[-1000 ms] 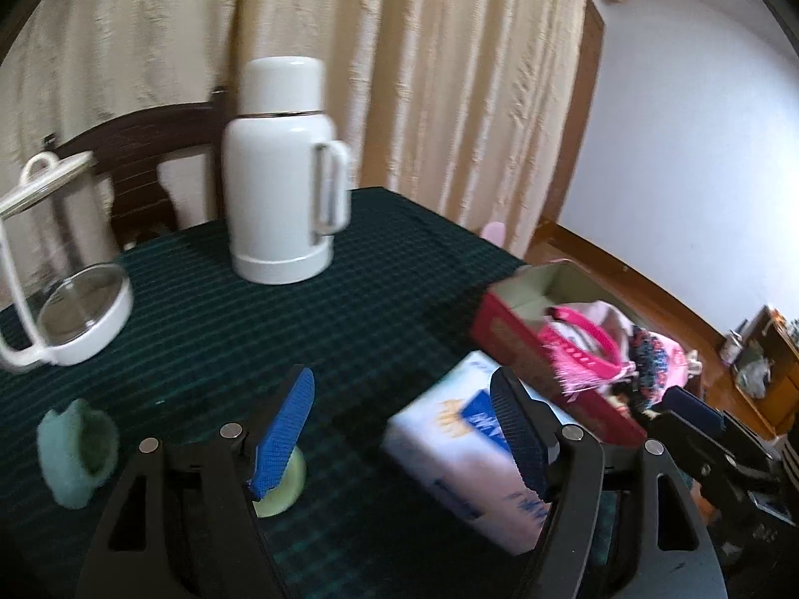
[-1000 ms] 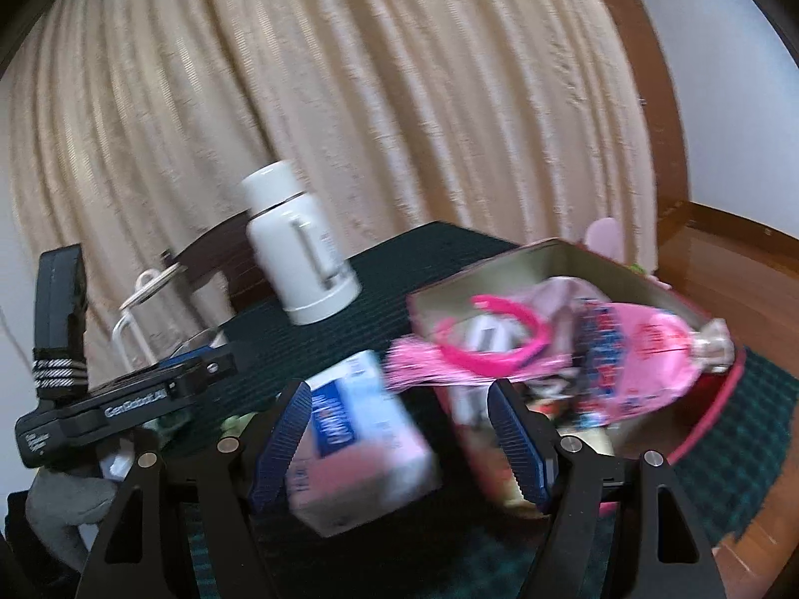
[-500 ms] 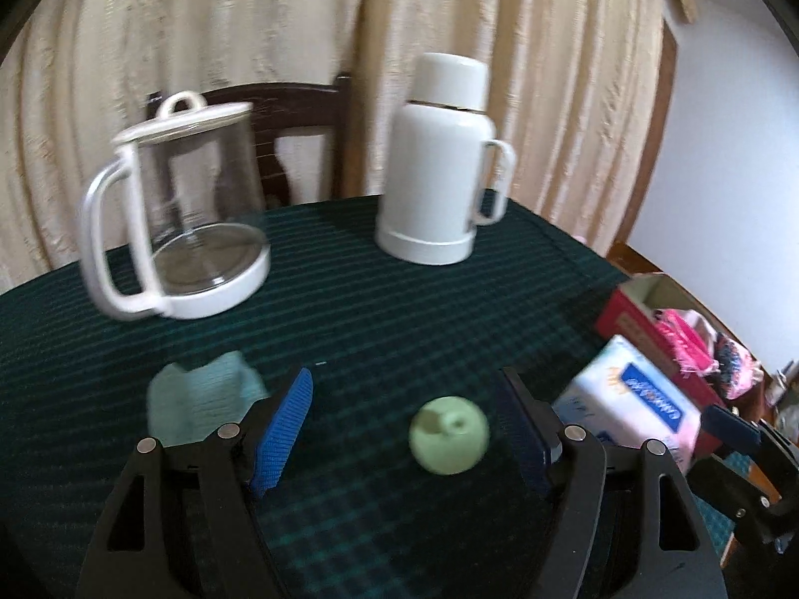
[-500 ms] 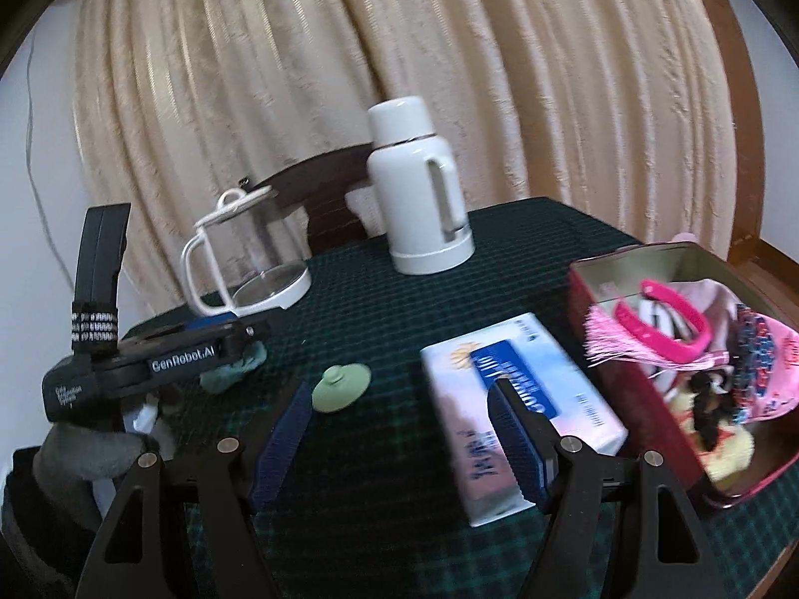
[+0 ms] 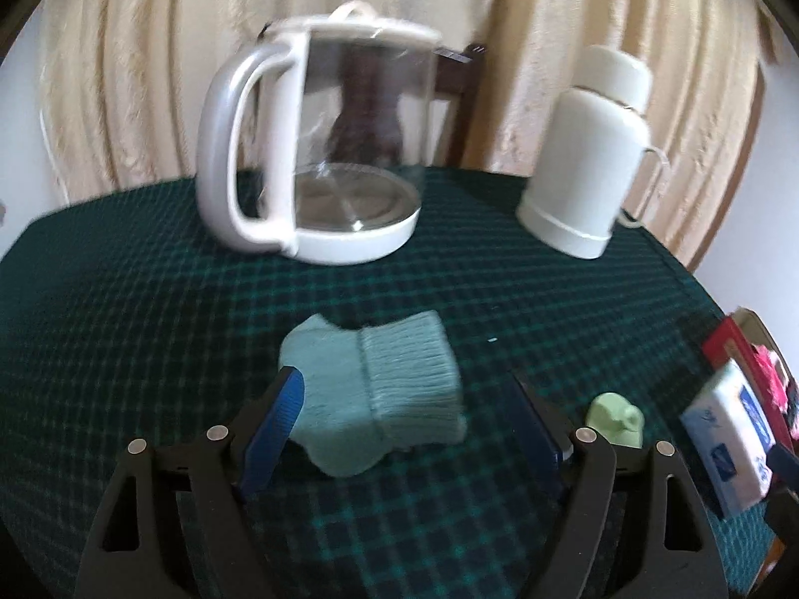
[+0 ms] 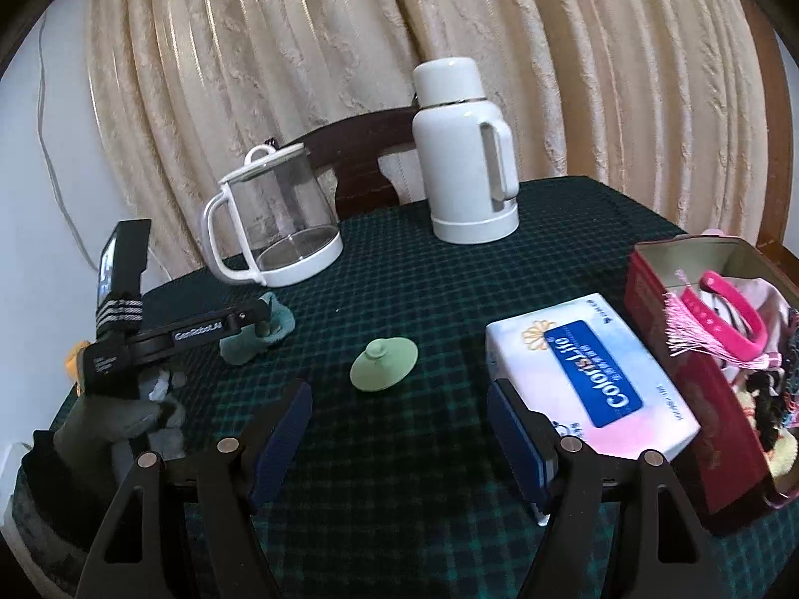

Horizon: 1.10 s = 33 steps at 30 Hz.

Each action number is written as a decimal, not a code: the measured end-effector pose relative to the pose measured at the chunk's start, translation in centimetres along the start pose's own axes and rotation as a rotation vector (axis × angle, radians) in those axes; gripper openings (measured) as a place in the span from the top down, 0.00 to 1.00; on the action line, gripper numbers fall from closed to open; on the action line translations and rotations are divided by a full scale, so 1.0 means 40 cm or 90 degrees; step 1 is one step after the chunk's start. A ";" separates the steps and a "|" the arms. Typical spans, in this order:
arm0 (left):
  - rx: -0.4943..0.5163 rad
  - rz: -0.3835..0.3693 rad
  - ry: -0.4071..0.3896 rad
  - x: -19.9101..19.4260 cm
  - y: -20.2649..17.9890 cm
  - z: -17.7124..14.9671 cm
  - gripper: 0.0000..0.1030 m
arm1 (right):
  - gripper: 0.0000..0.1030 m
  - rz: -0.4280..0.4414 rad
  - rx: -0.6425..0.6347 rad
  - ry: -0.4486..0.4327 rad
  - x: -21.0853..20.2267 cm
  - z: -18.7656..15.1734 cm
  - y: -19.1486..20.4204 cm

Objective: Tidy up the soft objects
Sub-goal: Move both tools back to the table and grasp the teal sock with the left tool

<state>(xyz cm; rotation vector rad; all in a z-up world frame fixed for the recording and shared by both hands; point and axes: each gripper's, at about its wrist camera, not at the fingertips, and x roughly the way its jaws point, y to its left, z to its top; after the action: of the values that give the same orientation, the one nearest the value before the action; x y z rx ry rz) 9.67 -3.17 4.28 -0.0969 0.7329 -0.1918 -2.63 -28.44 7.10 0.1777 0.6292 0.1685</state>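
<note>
1. Tablecloth [image 6: 424, 299] in dark green check covers the whole table; we see cream pleated curtains [image 6: 299, 50] hanging behind it and a dark wooden chair back [image 6: 359, 149] at the far edge.
2. We find the folded mint-green sock [image 5: 379, 389] lying flat on the cloth, directly between the spread fingers of our left gripper [image 5: 407, 419], which are apart and do not touch it.
3. Our right gripper [image 6: 399, 429] also has its fingers apart, holding nothing, above bare cloth near a pale green silicone lid [image 6: 383, 364].
4. A glass kettle [image 5: 319, 149] stands beyond the sock, and a white thermos [image 6: 464, 149] stands to its right.
5. On the right we see a tissue pack [image 6: 589, 374] lying just beside a red box [image 6: 699, 399] filled with a pink headband [image 6: 734, 309] and other soft items.
</note>
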 end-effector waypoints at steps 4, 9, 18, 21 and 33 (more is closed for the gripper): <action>-0.029 0.003 0.026 0.040 0.032 -0.008 0.21 | 0.26 0.005 -0.011 0.016 0.023 0.004 0.014; -0.043 0.010 0.039 0.077 0.056 -0.010 0.21 | 0.26 0.012 -0.021 0.046 0.060 0.013 0.030; -0.105 -0.037 0.060 0.096 0.097 -0.013 0.37 | 0.26 0.008 -0.046 0.104 0.146 0.035 0.055; -0.096 -0.033 0.052 0.086 0.096 -0.016 0.48 | 0.27 -0.001 -0.046 0.120 0.174 0.036 0.056; -0.093 -0.035 0.018 0.033 0.087 -0.007 0.67 | 0.51 -0.028 -0.044 0.161 0.277 0.060 0.050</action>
<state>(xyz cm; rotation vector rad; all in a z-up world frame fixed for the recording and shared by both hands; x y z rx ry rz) 10.91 -0.02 2.67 -0.2541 0.7729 -0.1929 7.41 -24.44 3.16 0.0758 0.8775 0.1722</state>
